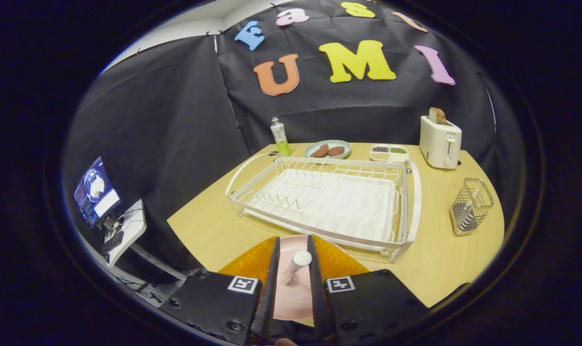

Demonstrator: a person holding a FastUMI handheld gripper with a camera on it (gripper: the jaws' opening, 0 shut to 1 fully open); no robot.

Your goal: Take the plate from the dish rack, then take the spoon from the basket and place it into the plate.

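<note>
Your gripper (293, 262) has its two fingers close together, with a small white spoon (295, 265) between them. The round end of the spoon sits up by the fingertips and touches the finger on one side. You cannot tell if both fingers press on it. Under the spoon is a pale pink round plate (291, 288), seen through the narrow gap between the fingers. The pink plate lies on an orange mat (336, 262) at the near edge of the light wooden table (444, 254). Just beyond the fingers stands the white wire dish rack (329, 199) on its white tray. To one side of the rack stands a little wire basket (469, 205), well apart from the spoon. At the far side of the table you see a green bottle (279, 137), a pale green plate with two brown patties (328, 149), a small white tray with split parts (389, 152), and a white toaster (440, 139) with bread in it.
</note>
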